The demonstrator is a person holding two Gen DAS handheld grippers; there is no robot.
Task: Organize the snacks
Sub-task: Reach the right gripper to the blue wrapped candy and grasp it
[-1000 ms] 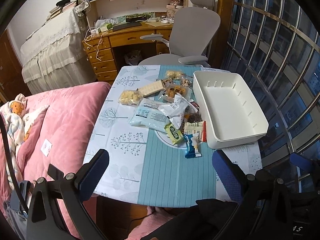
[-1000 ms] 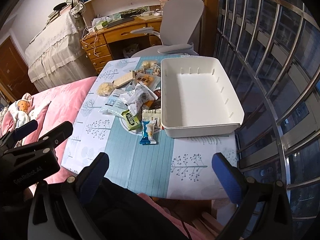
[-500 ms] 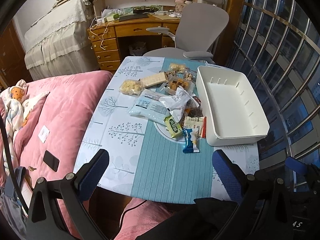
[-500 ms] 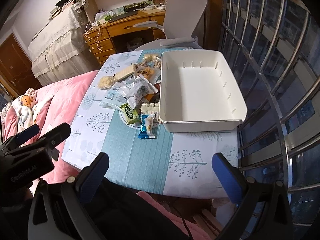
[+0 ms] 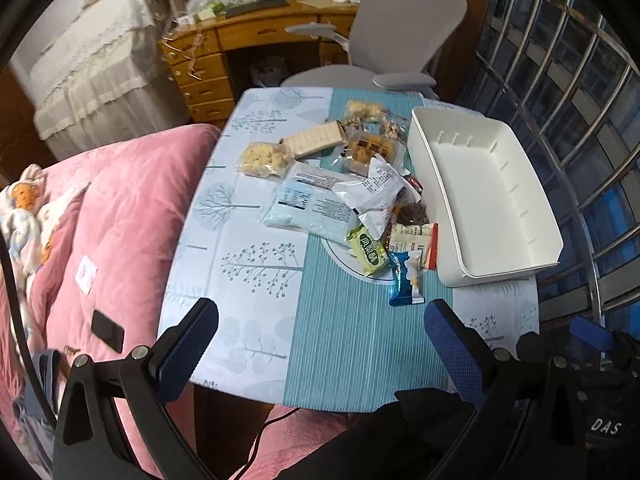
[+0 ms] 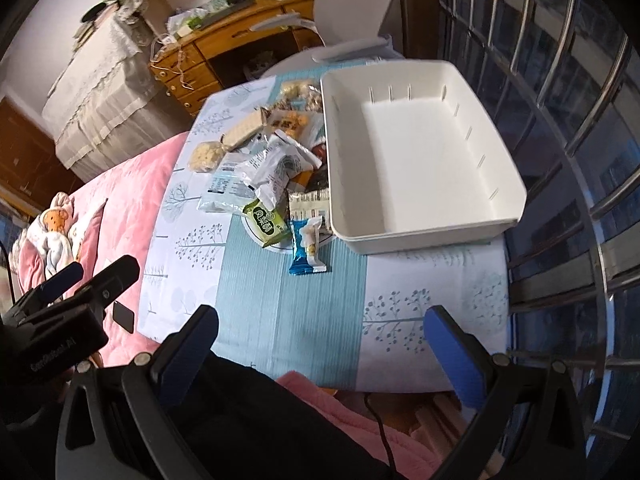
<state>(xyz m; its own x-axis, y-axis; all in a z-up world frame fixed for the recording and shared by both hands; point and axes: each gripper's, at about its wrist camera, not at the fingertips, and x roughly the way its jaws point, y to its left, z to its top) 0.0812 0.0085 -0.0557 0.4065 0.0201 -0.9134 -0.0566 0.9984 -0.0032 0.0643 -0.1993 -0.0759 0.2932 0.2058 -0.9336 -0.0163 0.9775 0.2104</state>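
Note:
A pile of snack packets lies in the middle of a small table; it also shows in the right wrist view. A blue packet is nearest, beside a green packet. An empty white bin stands right of the pile. My left gripper is open and empty above the table's near edge. My right gripper is open and empty, above the near edge too.
A pink quilt lies left of the table with a black phone on it. A grey chair and a wooden desk stand behind. Metal window bars run along the right.
Both grippers have moved forward and lower toward the table; the snacks and bin look larger. Nothing on the table has moved.

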